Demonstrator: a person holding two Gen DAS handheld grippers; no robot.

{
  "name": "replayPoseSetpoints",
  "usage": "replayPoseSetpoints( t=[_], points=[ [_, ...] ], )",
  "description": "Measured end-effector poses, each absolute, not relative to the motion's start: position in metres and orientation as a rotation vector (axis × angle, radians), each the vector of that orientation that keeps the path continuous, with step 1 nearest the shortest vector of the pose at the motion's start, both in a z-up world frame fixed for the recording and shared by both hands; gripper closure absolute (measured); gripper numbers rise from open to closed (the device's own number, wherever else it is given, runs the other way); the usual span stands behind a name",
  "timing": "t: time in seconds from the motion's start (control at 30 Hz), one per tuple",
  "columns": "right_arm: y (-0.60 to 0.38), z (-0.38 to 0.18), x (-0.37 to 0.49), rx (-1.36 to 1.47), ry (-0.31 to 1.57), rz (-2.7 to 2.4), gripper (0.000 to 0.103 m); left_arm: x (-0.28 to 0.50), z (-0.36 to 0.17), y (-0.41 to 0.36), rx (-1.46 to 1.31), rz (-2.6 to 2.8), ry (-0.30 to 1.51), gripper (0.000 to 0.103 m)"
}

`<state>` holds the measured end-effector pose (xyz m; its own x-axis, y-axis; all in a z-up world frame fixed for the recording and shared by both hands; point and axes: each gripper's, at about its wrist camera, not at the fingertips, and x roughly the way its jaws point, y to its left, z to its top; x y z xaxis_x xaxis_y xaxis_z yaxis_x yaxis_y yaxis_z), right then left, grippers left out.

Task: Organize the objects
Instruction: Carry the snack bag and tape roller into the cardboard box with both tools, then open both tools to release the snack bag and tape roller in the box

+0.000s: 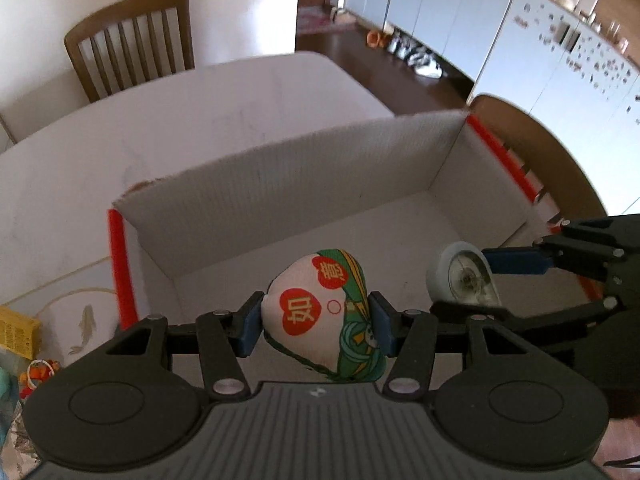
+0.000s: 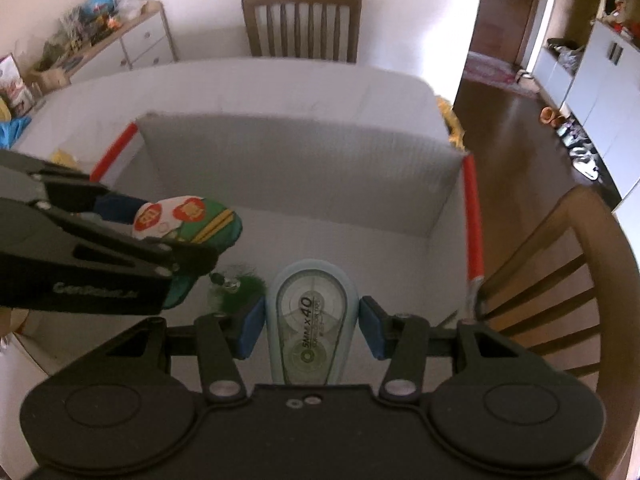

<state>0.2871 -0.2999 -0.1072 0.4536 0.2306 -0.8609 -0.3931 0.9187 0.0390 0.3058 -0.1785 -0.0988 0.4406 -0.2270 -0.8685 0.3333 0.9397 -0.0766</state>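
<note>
My left gripper [image 1: 316,324] is shut on a white, green and red cloth pouch [image 1: 324,312] and holds it over the open white cardboard box [image 1: 280,184]. My right gripper [image 2: 312,320] is shut on a pale blue correction tape dispenser [image 2: 312,320], also above the box [image 2: 300,160]. In the left wrist view the right gripper comes in from the right with the tape dispenser [image 1: 464,274]. In the right wrist view the left gripper comes in from the left with the pouch [image 2: 184,220]; a green tassel [image 2: 236,286] hangs below it.
The box has red-taped corners [image 1: 120,264] and stands on a white table [image 1: 160,120]. Wooden chairs stand at the far side [image 2: 302,24] and right [image 2: 560,272]. A yellow packet [image 1: 16,332] and small items lie at the left. A cluttered cabinet [image 2: 112,36] stands behind.
</note>
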Motion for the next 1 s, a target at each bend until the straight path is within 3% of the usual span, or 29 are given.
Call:
replayPoseSetpoints(
  t=[0.8,1.0],
  points=[
    [-0.282,-0.132,0.300,-0.286,1.149,0.435,0.053,0.317,-0.151,-0.183,0.216,-0.335,1.238,0.043],
    [-0.288,-0.130,0.295,-0.268,1.138,0.430,0.045,0.306,-0.142,-0.174,0.203,-0.349,1.196,0.039]
  ],
)
